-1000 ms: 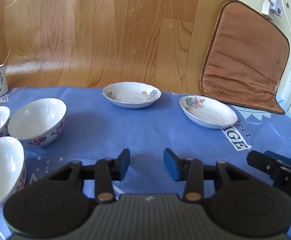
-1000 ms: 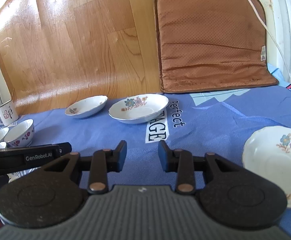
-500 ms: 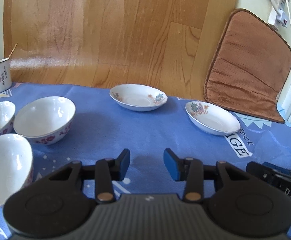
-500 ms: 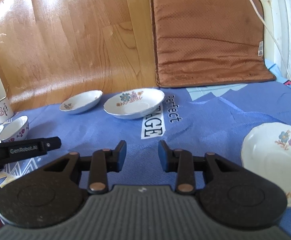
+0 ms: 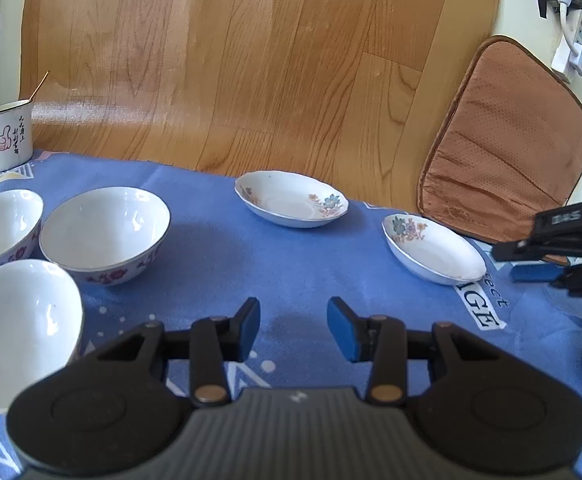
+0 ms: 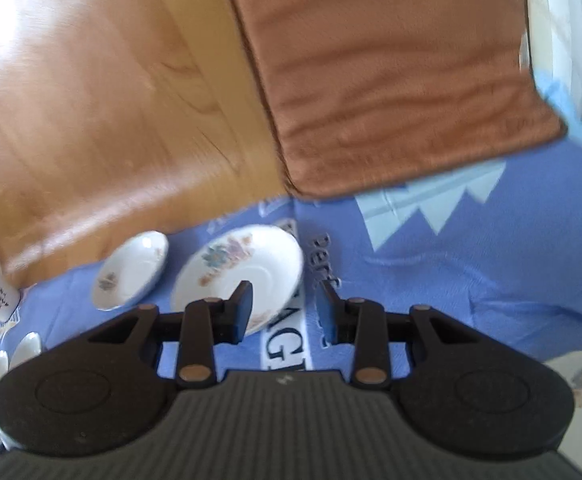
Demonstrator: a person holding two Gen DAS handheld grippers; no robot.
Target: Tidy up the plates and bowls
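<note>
Left gripper (image 5: 293, 326): fingers spread, nothing between the blue pads; it hovers above the blue tablecloth (image 5: 283, 264) near the near edge of the tabletop.
Right gripper (image 6: 284, 312): fingers spread, holding nothing; it is tilted and sits above the near rim of the nearer floral plate. In the left wrist view it shows at the right edge (image 5: 559, 248).
Bowls: 3 white bowls with red flower bands stand grouped at the left side of the tabletop: 1 toward the middle (image 5: 105, 234), 1 at the left edge (image 5: 3, 228), 1 nearest the near edge (image 5: 21, 328). They stand close together; whether they touch I cannot tell.
Plates: 1 floral plate (image 5: 291, 204) lies at the far edge, near the middle. A 2nd floral plate (image 5: 433, 248) lies to its right, beside white lettering on the cloth. A 3rd plate (image 6: 579, 380) lies at the near right, partly hidden behind the gripper body.
Mug: a white enamel mug (image 5: 7, 140) with a stick in it stands at the far left corner.
Cushion: a brown cushion (image 5: 507, 152) leans upright at the far right edge.
Note: the right wrist view is motion-blurred.
</note>
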